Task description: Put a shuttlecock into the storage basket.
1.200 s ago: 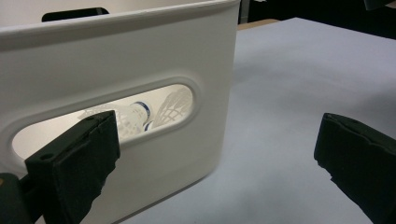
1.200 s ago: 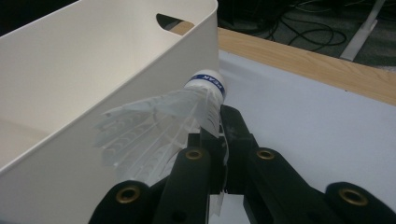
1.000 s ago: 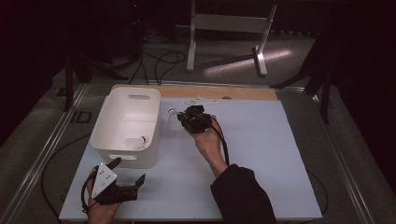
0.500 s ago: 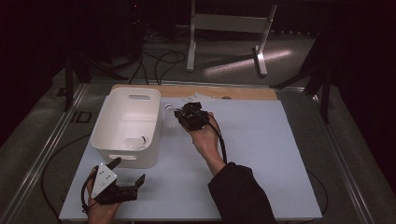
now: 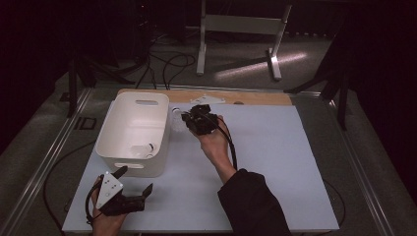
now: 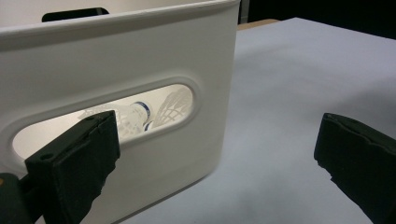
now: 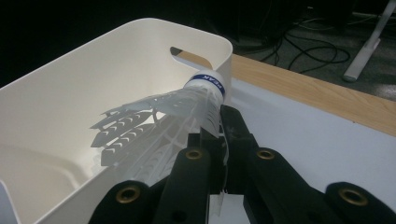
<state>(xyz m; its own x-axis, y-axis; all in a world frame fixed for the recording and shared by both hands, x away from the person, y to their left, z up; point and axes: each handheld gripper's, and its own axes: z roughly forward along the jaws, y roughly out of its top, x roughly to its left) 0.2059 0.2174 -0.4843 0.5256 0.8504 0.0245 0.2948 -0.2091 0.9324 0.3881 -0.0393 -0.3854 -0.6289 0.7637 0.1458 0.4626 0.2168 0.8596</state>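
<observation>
My right gripper (image 5: 189, 120) is shut on the skirt of a white plastic shuttlecock (image 7: 187, 105) with a blue band round its cork. It holds the shuttlecock (image 5: 176, 118) just beside the right rim of the white bin (image 5: 123, 164), cork pointing away from the jaws. In the right gripper view the feathers overlap the bin's inner wall (image 7: 93, 84). My left gripper (image 5: 135, 181) rests open near the table's front left, in front of the bin. Through the handle slot in the bin wall (image 6: 140, 60) I see other shuttlecocks (image 6: 140, 112) inside. Nothing lies between the left gripper's (image 6: 219, 154) jaws.
The bin stands on a pale mat (image 5: 275, 162) that covers the table. A wooden strip (image 5: 255, 97) runs along the far edge, with a flat white piece (image 5: 206, 100) on it. Beyond the table are a stand's legs and floor cables.
My right gripper has edged slightly left and away toward the bin's rim, still holding the shuttlecock. The left gripper has stayed where it was.
</observation>
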